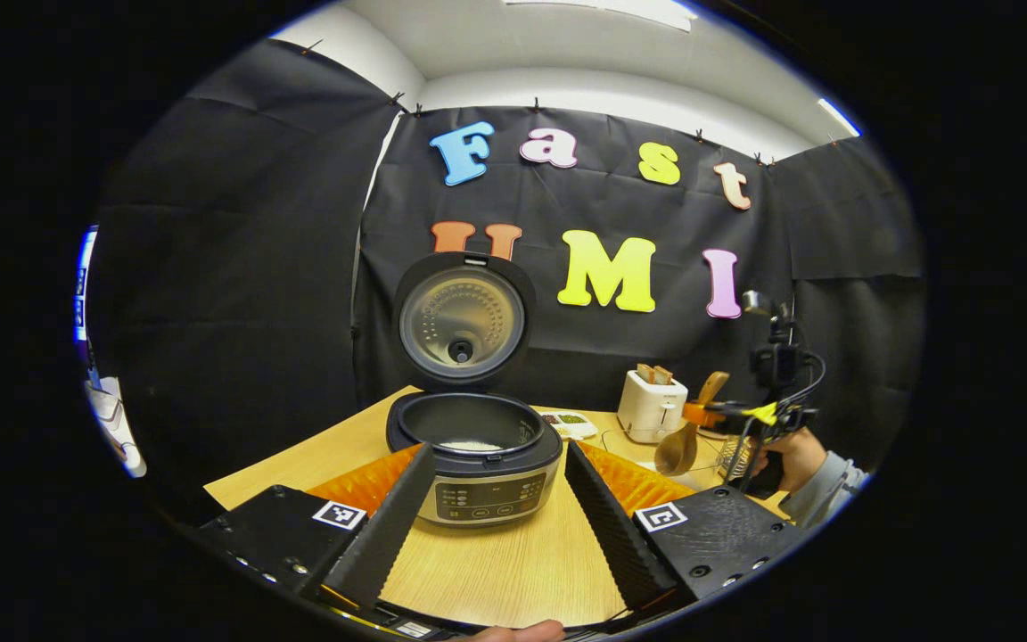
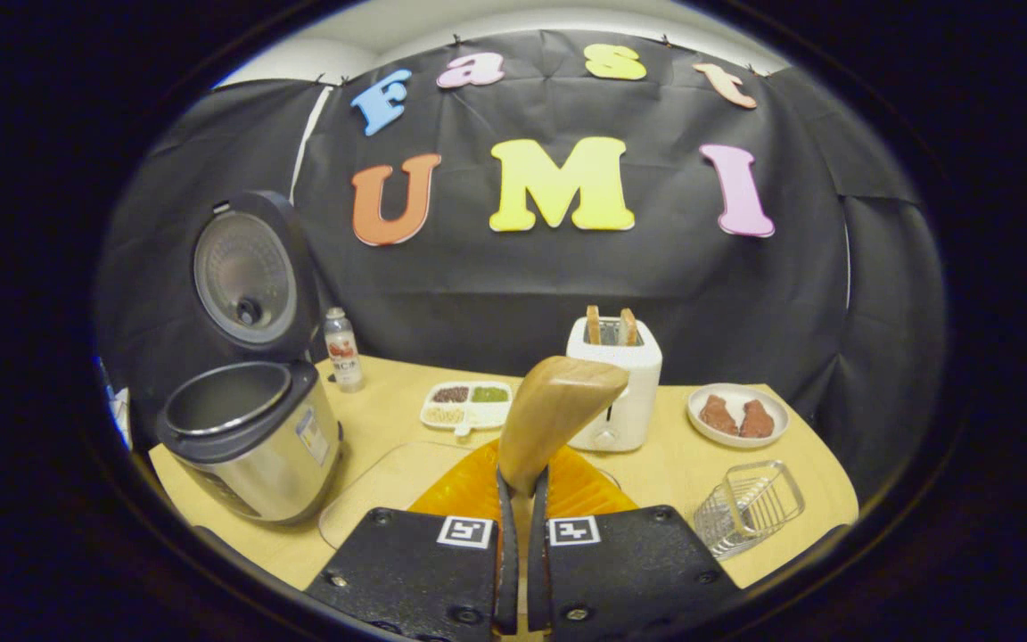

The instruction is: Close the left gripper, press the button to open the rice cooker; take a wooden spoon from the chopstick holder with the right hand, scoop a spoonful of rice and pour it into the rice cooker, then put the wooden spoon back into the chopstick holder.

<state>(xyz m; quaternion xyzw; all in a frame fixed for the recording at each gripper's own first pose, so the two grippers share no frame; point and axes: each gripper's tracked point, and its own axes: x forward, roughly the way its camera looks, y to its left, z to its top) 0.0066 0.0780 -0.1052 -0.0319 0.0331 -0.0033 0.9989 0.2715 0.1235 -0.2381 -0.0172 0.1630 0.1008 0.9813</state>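
Wooden spoon gripped upright in right claw (left claw open).

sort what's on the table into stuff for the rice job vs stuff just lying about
For the job: rice cooker, lid up; wooden spoon, clamped in the right gripper; wire holder; left gripper, open.

Lying about: toaster, bottle, snack tray, plate with brown pieces.
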